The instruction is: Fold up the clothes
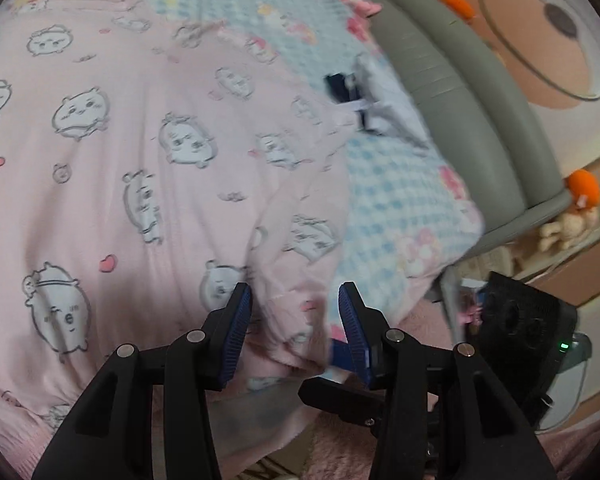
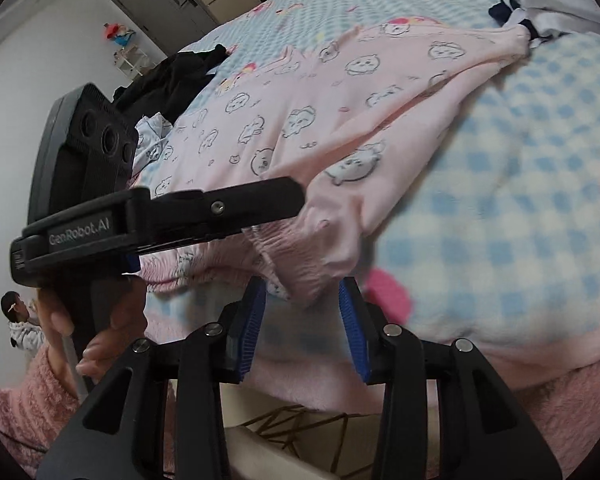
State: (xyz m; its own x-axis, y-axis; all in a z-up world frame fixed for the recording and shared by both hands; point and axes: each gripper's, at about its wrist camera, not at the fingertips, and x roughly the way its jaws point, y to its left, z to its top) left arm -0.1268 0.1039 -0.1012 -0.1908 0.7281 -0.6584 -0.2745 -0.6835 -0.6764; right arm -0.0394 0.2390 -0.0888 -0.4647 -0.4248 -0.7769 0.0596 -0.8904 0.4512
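1. Both sets of jaws parted, nothing pinched. Left wrist view first: left gripper (image 1: 294, 312) low centre of the frame, blue pads apart, a folded edge of the pink pajama pants (image 1: 112, 152) lying between them but not pressed. Pants fill the left and middle of the frame, spread on the blue checked blanket (image 1: 396, 200). Grey bed frame (image 1: 452, 92) arcs down the upper right.

2. Same view, direction: long axis looks to run from lower left up toward a dark-and-white garment (image 1: 364, 100) at centre right. Bit blurry, so can't be sure which end is which here.

3. Right wrist view: right gripper (image 2: 302, 304) bottom centre, pads released, the gathered elastic waistband (image 2: 300, 256) drooping just between the tips. Legs taper off toward the upper right. Black clothes (image 2: 180, 76) heaped at upper left.

4. Step in hand, by my guess: re-gripping the waist end between folds. Next move probably calls for clamping both corners of the waistband, then carrying them along the long axis toward the leg ends.
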